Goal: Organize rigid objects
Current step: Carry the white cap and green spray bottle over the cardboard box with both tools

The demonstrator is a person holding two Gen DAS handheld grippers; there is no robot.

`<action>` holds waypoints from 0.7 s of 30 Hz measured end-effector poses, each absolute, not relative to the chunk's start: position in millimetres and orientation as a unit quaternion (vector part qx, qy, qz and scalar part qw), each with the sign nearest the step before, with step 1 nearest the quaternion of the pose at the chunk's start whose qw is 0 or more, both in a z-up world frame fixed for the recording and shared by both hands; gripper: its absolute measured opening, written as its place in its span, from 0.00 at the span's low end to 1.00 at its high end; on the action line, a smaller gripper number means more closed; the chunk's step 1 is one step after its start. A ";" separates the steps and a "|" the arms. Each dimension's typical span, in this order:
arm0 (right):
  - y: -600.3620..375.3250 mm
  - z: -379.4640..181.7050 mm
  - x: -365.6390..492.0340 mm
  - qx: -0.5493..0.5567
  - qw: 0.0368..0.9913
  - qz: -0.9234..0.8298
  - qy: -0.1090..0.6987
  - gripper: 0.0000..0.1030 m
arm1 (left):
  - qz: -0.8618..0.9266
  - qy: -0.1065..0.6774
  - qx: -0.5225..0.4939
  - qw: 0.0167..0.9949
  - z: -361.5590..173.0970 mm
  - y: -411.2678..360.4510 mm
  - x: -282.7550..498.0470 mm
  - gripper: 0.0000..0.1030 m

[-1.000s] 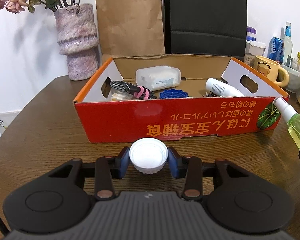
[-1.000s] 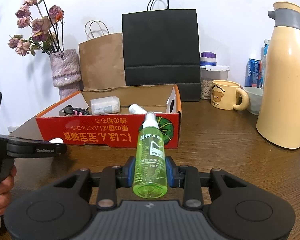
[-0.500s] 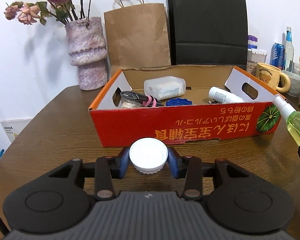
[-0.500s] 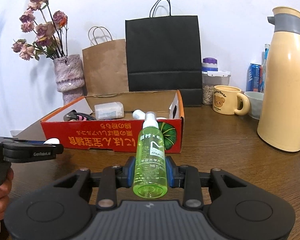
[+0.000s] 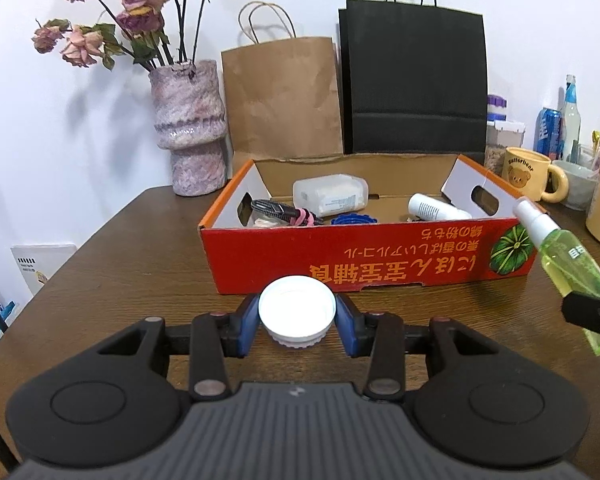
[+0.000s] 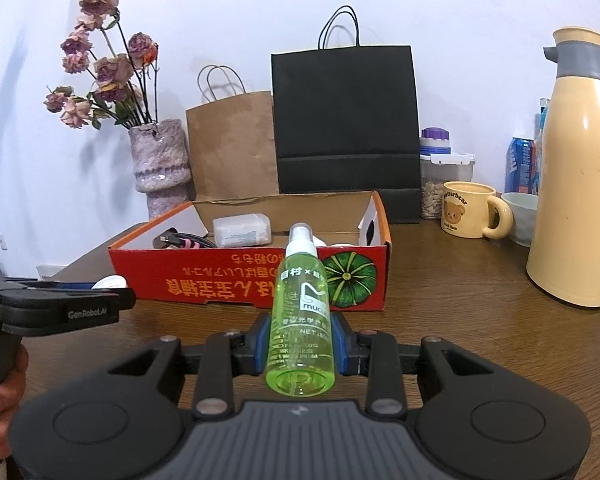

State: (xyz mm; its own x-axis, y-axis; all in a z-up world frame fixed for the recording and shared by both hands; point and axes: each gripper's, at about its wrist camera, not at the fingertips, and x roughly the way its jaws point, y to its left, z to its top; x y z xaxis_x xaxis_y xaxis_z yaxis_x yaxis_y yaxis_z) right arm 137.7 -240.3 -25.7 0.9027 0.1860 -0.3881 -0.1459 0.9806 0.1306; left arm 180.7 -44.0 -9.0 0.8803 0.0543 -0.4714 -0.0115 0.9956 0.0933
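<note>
My left gripper is shut on a white round lid, held above the wooden table a little short of the red cardboard box. A green spray bottle lies lengthwise between the blue pads of my right gripper, which is shut on it, nozzle toward the box. The bottle also shows at the right edge of the left wrist view. Inside the box lie a clear plastic container, a black cable with a pink tie, a blue lid and a white tube.
Behind the box stand a brown paper bag, a black paper bag and a pink vase of dried roses. A bear mug, a cream thermos, a jar and cans crowd the right side. A hand grips the left gripper's handle.
The left gripper with the lid has drawn back and risen slightly, so the box looks farther and shifted right. The right gripper and bottle have barely moved.
</note>
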 end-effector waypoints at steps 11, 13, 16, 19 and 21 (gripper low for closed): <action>-233.2 -15.4 129.9 0.055 0.975 0.099 0.192 0.29 | 0.013 0.222 0.041 0.974 5.7 -50.1 159.5 0.40; -232.2 -12.5 131.3 0.057 0.975 0.100 0.191 0.29 | 0.012 0.221 0.040 0.974 9.1 -50.3 158.6 0.40; -230.4 -6.1 134.3 0.062 0.974 0.104 0.190 0.29 | 0.013 0.220 0.037 0.975 13.6 -50.5 160.0 0.40; -227.4 -0.4 138.1 0.059 0.976 0.104 0.184 0.29 | 0.012 0.219 0.031 0.975 19.7 -50.3 162.7 0.40; -225.8 3.2 142.1 0.060 0.976 0.104 0.182 0.29 | 0.011 0.214 0.032 0.976 24.3 -51.0 164.2 0.40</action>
